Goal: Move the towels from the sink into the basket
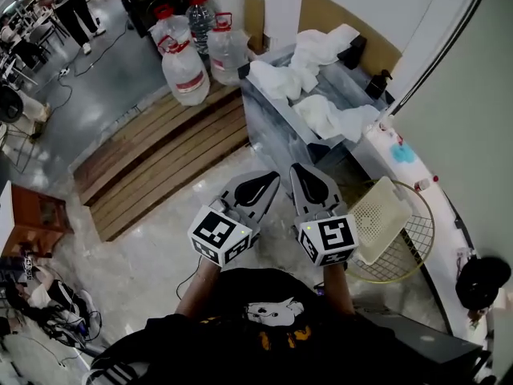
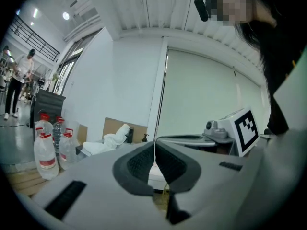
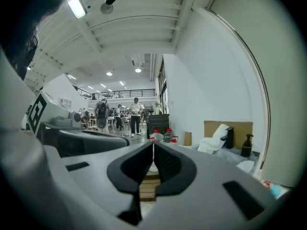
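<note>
White towels point(image 1: 329, 115) are lying crumpled in the sink point(image 1: 272, 131), long axis hard to call, with left gripper point(image 2: 154, 150) and right gripper point(image 3: 153, 150) both hovering closed, empty

Left gripper point(image 2: 154, 147) jaws closed, empty, towels point(image 2: 112, 140) ahead, water bottles point(image 2: 46, 155) beside

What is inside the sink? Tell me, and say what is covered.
Crumpled white towels lie in the sink, in two heaps. They cover most of the basin, so its bottom and anything under them cannot be seen.
</note>
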Motion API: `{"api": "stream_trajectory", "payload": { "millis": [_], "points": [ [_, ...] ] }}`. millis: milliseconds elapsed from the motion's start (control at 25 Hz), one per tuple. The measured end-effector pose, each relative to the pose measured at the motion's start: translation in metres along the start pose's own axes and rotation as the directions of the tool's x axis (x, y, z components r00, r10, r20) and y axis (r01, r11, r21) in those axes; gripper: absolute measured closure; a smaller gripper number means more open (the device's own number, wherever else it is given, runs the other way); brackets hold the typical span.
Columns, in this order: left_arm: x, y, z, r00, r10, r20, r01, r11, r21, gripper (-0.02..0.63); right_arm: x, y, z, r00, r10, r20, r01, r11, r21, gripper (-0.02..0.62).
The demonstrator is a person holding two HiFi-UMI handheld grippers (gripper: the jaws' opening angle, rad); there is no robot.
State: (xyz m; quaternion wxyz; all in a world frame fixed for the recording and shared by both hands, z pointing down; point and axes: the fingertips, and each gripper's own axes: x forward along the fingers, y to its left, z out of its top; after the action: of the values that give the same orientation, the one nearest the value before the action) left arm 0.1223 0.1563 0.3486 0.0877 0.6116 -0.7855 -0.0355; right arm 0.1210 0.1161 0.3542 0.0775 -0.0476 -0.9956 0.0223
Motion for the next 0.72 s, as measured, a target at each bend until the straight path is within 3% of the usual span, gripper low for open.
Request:
{"api": "stream_trajectory", "payload": {
  "millis": [440,720],
  "points": [
    [0.032,0.126,0.033,0.993,-0.119,-0.008,0.119,0.993,0.021,0.594,0.125,-0.021,0.024,0.992,-0.127,0.011,0.127,0.992,0.027,0.584],
    [0.04,0.179,0.036,0.99,-0.143,-0.002,0.143,0.99,0.006,0.594,0.17,-0.02,0.022,0.984,-0.177,-0.026,0.177,0.983,0.039,0.584]
  ]
}}
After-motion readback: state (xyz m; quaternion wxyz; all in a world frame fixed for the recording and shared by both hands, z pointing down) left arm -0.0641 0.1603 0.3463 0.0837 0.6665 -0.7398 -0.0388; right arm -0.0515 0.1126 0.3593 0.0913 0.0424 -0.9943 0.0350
